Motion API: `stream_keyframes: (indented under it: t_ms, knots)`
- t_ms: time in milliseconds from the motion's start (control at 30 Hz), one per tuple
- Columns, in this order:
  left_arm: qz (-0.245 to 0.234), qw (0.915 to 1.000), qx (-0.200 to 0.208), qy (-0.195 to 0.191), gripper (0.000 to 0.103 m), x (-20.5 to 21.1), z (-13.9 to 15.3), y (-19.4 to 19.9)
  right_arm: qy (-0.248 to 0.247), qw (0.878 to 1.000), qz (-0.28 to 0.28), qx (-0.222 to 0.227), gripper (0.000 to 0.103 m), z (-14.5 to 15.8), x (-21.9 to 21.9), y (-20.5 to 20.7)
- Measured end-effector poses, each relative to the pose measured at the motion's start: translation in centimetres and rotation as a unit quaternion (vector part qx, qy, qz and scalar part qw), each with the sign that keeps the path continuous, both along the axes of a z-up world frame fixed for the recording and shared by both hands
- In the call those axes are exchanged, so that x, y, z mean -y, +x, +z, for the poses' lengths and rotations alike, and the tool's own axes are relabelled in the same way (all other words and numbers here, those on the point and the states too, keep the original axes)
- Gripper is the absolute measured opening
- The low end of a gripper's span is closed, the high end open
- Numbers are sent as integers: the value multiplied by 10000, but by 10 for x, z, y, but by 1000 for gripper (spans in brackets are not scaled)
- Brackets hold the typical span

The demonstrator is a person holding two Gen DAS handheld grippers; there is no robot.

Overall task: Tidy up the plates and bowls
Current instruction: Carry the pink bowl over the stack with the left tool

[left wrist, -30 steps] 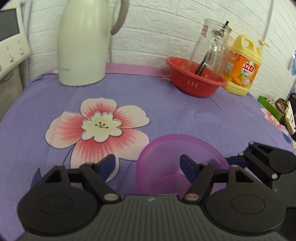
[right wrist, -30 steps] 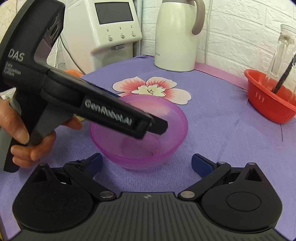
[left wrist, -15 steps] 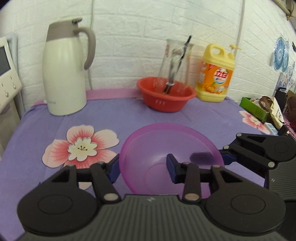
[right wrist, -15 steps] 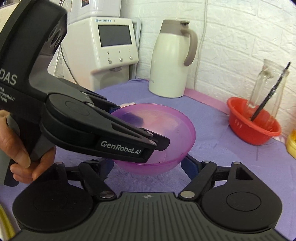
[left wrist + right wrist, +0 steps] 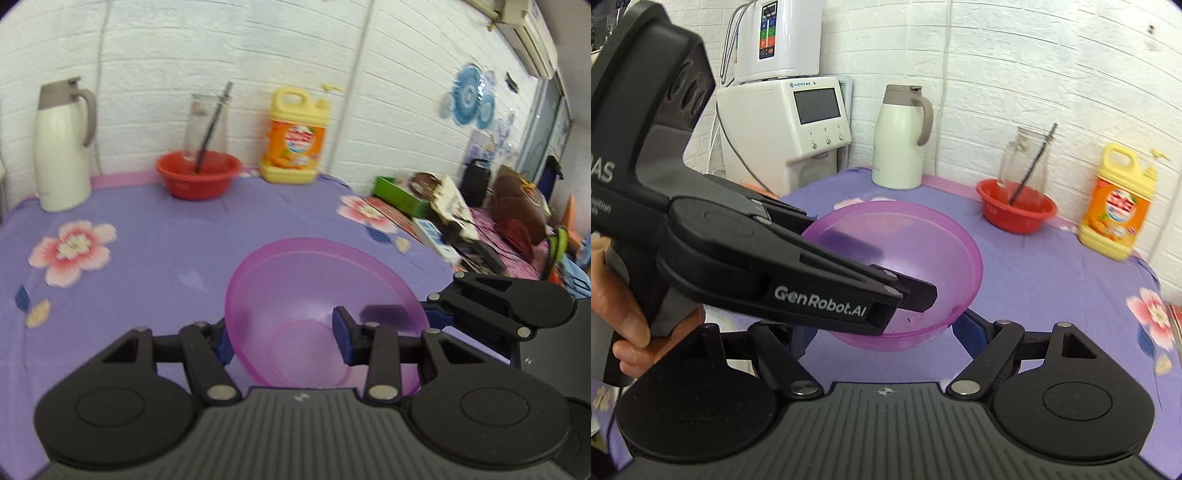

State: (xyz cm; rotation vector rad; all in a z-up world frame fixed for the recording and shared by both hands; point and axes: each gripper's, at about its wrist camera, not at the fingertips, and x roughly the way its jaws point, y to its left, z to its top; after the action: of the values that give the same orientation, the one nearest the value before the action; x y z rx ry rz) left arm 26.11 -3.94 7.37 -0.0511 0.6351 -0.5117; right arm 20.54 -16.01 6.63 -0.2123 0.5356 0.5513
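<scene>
Purple bowl (image 5: 314,295) off tablecloth (image 5: 147,266), both grippers' jaws clamping rim.

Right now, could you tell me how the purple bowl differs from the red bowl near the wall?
The purple bowl is translucent; the red bowl is opaque. The purple bowl is held above the cloth, its rim clamped in the left gripper; the red bowl rests on the cloth. Nothing stands in the purple bowl; the red bowl holds a glass jar. Both are round.

Bright, even indoor light; motion-smeared, fisheye-bent edges.
</scene>
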Motion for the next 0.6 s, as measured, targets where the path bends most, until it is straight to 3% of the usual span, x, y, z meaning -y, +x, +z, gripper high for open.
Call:
stream_keyframes:
  t_ms: [267,533,600]
  knots:
    - [-290,9989,-347,77,40,40,-41,-57,98,9983,-309,-476,103,-32,29,-72]
    - [-176,9984,-525,134,41,41,-61,-63,123,9979,-337,-541,103,-57,33,-89]
    - [-193,9984,-508,145,50,41,-61,-63,108,9983,-311,-477,103,-58,36,-93]
